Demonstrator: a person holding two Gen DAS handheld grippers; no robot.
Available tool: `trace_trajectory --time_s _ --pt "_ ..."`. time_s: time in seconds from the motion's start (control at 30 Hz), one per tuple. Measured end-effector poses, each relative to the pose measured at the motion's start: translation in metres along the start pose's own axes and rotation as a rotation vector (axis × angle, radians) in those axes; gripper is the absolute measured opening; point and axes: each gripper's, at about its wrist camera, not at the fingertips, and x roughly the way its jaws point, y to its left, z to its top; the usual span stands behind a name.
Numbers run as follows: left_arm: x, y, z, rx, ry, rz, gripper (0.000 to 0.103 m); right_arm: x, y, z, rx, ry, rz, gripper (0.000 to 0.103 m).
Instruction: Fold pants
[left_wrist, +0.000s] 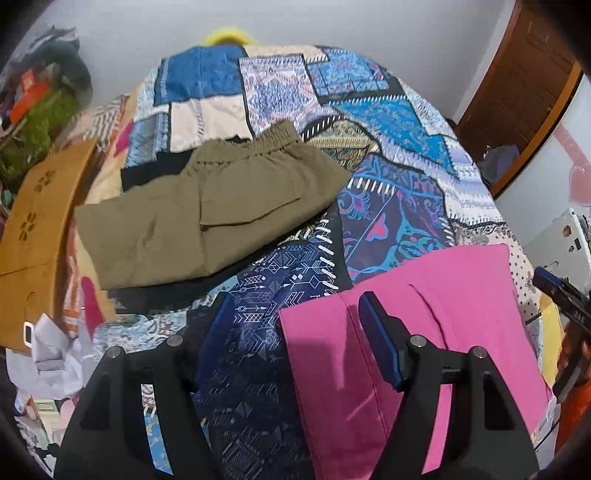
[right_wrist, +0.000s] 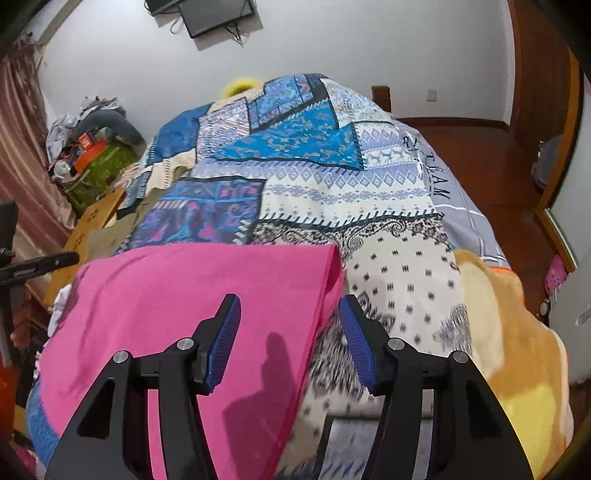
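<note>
Pink pants (left_wrist: 417, 314) lie flat on the patchwork bedspread (left_wrist: 388, 122), near the bed's front edge; they also show in the right wrist view (right_wrist: 192, 291). My left gripper (left_wrist: 295, 314) is open over the pants' left edge, one finger over the spread, the other over pink cloth. My right gripper (right_wrist: 290, 314) is open, straddling the pants' right edge near the far corner. Neither holds cloth. Folded olive pants (left_wrist: 207, 206) lie further back on the left, on a black garment (left_wrist: 155, 170).
A brown cardboard box (left_wrist: 33, 236) stands left of the bed. A clutter pile (right_wrist: 92, 147) sits against the far wall. A yellow-orange blanket (right_wrist: 517, 332) hangs at the bed's right corner. Wooden floor (right_wrist: 480, 155) and door lie to the right.
</note>
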Motion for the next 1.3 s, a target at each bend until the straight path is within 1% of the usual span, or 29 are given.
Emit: trace_trajectory --time_s 0.13,0.17,0.23,0.33,0.37,0.4,0.43,0.47,0.53,0.57,0.63,0.67,0.8,0.9,0.93,1.0,1.03,1.1,1.13,1.23,1.27,1.3 --pt "0.019 0.0 0.0 -0.017 0.043 -0.024 0.07 0.032 -0.015 0.013 0.036 0.039 0.014 0.052" --pt "0.024 0.0 -0.001 -0.022 0.057 -0.057 0.071 0.037 -0.017 0.015 0.039 0.045 0.015 0.052" --pt "0.031 -0.002 -0.004 -0.024 0.075 -0.098 0.073 0.05 -0.023 0.019 0.056 0.058 0.023 0.052" --pt "0.038 -0.007 -0.008 -0.002 0.092 -0.098 0.073 0.069 -0.033 0.023 0.097 0.08 0.045 0.052" --pt "0.038 -0.007 -0.009 0.004 0.089 -0.098 0.073 0.075 -0.036 0.024 0.109 0.096 0.057 0.05" --pt "0.038 -0.007 -0.009 0.008 0.085 -0.102 0.073 0.079 -0.036 0.025 0.113 0.105 0.066 0.04" --pt "0.038 -0.007 -0.009 0.009 0.084 -0.109 0.071 0.083 -0.037 0.024 0.114 0.115 0.073 0.034" --pt "0.038 -0.006 -0.01 0.009 0.084 -0.121 0.066 0.086 -0.036 0.024 0.109 0.12 0.071 0.022" --pt "0.037 -0.008 -0.011 0.02 0.073 -0.11 0.06 0.091 -0.034 0.021 0.082 0.13 0.061 0.007" --pt "0.036 -0.009 -0.012 0.036 0.063 -0.091 0.057 0.093 -0.032 0.019 0.066 0.13 0.051 0.006" --pt "0.032 -0.012 -0.016 0.071 0.031 -0.035 0.056 0.094 -0.027 0.015 0.024 0.122 0.027 0.004" --pt "0.032 -0.013 -0.016 0.077 0.025 -0.023 0.056 0.093 -0.025 0.014 0.006 0.118 0.012 0.003" --pt "0.028 -0.012 -0.02 0.079 -0.009 0.033 0.056 0.095 -0.022 0.011 -0.046 0.123 -0.047 0.002" --pt "0.022 -0.009 -0.023 0.068 -0.024 0.071 0.056 0.098 -0.022 0.011 -0.062 0.13 -0.071 0.002" --pt "0.019 -0.007 -0.024 0.07 -0.031 0.104 0.056 0.098 -0.021 0.01 -0.068 0.13 -0.079 0.002" --pt "0.018 0.001 -0.028 0.076 -0.031 0.236 0.056 0.098 -0.018 0.01 -0.077 0.131 -0.096 0.002" --pt "0.019 0.008 -0.03 0.071 -0.014 0.246 0.056 0.098 -0.018 0.01 -0.079 0.131 -0.104 0.002" --pt "0.02 0.023 -0.033 0.029 0.034 0.227 0.054 0.097 -0.016 0.011 -0.082 0.136 -0.127 0.003" --pt "0.017 0.031 -0.034 0.009 0.046 0.207 0.054 0.095 -0.015 0.013 -0.092 0.138 -0.141 0.003" --pt "0.001 0.036 -0.032 -0.012 0.016 0.166 0.054 0.074 -0.013 0.02 -0.106 0.117 -0.166 0.005" --pt "-0.005 0.035 -0.031 -0.012 0.0 0.148 0.055 0.066 -0.01 0.023 -0.109 0.103 -0.169 0.008" --pt "-0.012 0.032 -0.028 -0.007 -0.019 0.127 0.055 0.058 -0.009 0.026 -0.11 0.091 -0.166 0.015"
